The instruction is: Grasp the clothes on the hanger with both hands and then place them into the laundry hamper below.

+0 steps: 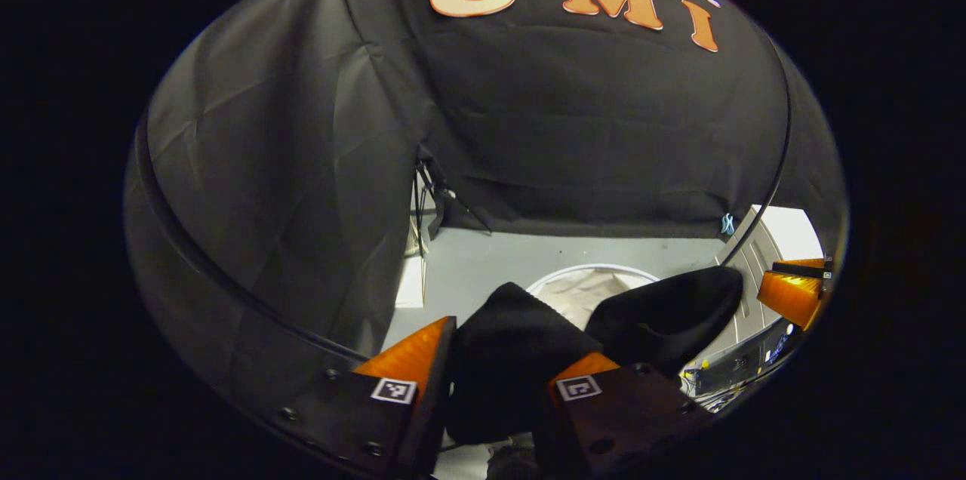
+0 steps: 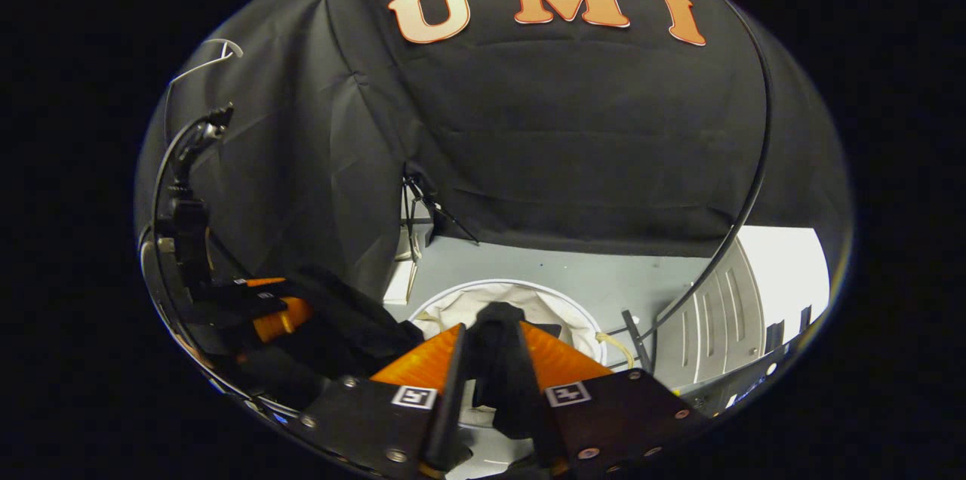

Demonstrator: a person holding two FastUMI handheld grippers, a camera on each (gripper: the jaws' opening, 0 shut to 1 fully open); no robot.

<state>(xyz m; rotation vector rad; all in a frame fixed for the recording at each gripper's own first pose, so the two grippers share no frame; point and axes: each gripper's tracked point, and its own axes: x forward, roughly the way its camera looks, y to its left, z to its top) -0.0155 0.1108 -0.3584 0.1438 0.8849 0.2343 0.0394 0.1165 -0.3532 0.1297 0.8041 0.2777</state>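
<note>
The black garment (image 1: 513, 359) is bunched between the fingers of my left gripper (image 1: 521, 344), which is shut on it. A fold of it (image 1: 664, 314) stretches right toward the other gripper (image 1: 792, 291). In the right gripper view, my right gripper (image 2: 492, 330) is shut on a narrow pinch of the same black garment (image 2: 494, 359), directly above the round white laundry hamper (image 2: 453, 299). The left gripper (image 2: 272, 318) shows at the left with more black cloth (image 2: 355, 329) hanging from it. The hamper's rim (image 1: 589, 269) lies just beyond the cloth. A white hanger (image 2: 219, 50) hangs high at the upper left.
Grey floor (image 1: 528, 253) surrounds the hamper. A white slatted metal panel (image 2: 717, 314) stands to the right. A thin stand (image 2: 423, 201) leans at the curtain's corner. A black curved rod (image 2: 755, 163) arcs down the right side. Black cables and a bracket (image 2: 185, 186) rise at the left.
</note>
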